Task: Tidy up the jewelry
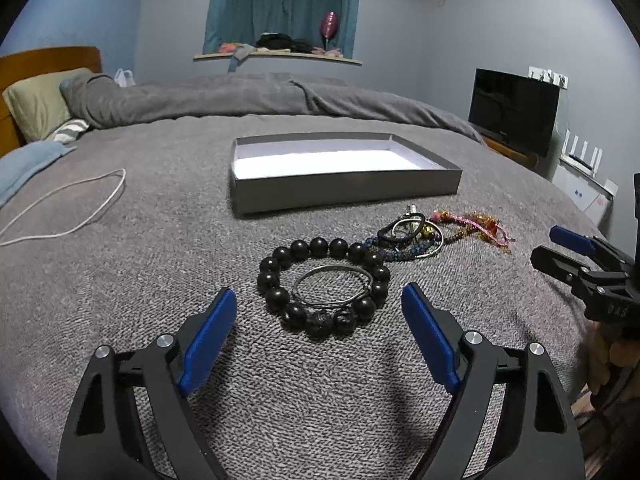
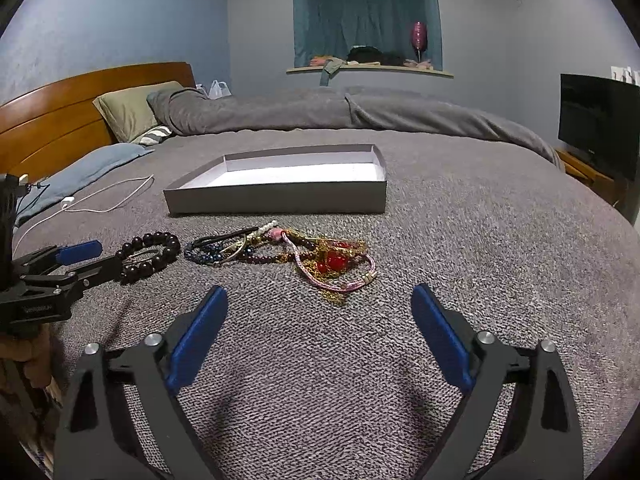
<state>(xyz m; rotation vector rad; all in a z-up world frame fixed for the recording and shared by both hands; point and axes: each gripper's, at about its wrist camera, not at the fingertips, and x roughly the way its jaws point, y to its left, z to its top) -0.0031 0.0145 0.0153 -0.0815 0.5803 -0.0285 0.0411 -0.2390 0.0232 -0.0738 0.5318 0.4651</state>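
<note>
A black bead bracelet lies on the grey bedspread with a thin silver bangle inside it. My left gripper is open and empty just in front of it. Beyond lies a tangle of bracelets with pink and gold pieces. In the right wrist view the pink and gold tangle lies ahead of my open, empty right gripper, with the bead bracelet at left. An open grey box with a white inside sits farther back; it also shows in the right wrist view.
A white cable loops on the bedspread at left. Pillows and a folded grey duvet lie at the far side. A dark TV stands at right. A wooden headboard is at far left.
</note>
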